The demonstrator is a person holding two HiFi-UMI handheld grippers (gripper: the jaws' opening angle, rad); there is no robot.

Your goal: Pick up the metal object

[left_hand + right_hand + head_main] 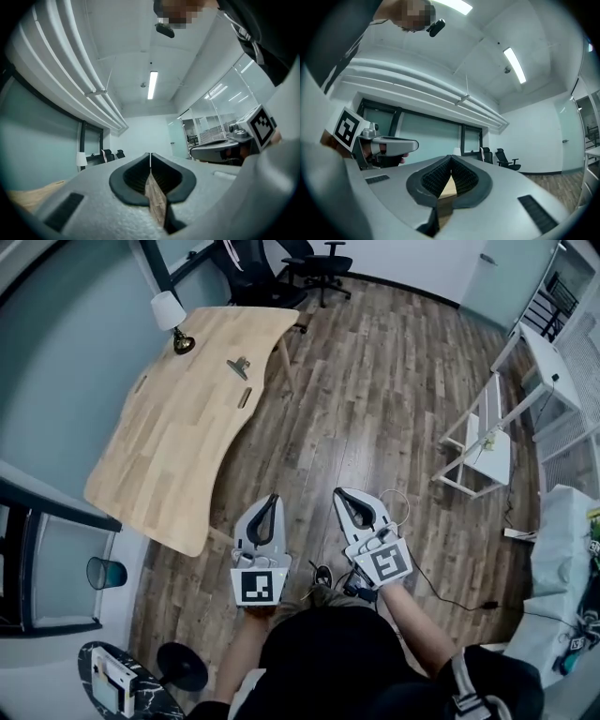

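Note:
A small metal clip (239,366) lies on the light wooden table (178,456), near its far right edge. Both grippers are held low over the wood floor, well short of the table and the clip. In the head view my left gripper (273,499) points up the picture with its jaws closed together and nothing between them. My right gripper (340,494) sits beside it, also shut and empty. In the left gripper view the left gripper (150,155) has its pads meeting at the tip; the right gripper view shows the right gripper (451,157) the same way. Neither gripper view shows the clip.
A white-shaded lamp (170,313) stands on the table's far end, with two small wooden pieces (245,397) lying near the clip. Office chairs (323,263) stand beyond the table. A white rack (487,442) is at the right. A blue cup (106,572) and a black stool (183,667) are at the lower left.

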